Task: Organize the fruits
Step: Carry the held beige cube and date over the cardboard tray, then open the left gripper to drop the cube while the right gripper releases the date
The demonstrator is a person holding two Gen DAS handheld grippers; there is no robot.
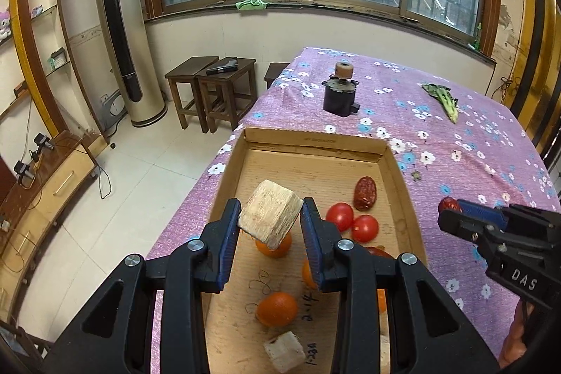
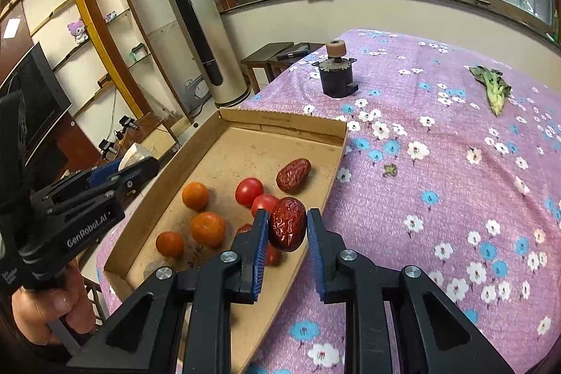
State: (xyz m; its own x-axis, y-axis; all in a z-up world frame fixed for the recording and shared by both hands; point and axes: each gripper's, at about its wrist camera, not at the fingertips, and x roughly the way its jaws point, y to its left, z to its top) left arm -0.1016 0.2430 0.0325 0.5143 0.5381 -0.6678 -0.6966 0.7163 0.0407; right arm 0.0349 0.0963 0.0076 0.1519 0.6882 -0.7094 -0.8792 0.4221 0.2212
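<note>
My left gripper is shut on a pale peeled sugarcane chunk and holds it above the cardboard tray. In the tray lie several oranges, two tomatoes, a red date and another pale chunk. My right gripper is shut on a glossy red date, held above the tray's right rim. In the left wrist view it is right of the tray. The left gripper shows at the left of the right wrist view.
The purple flowered tablecloth covers the table. A dark cylinder device stands behind the tray. A leafy green vegetable lies at the far right. Wooden stools and a tall air conditioner stand beyond the table's left edge.
</note>
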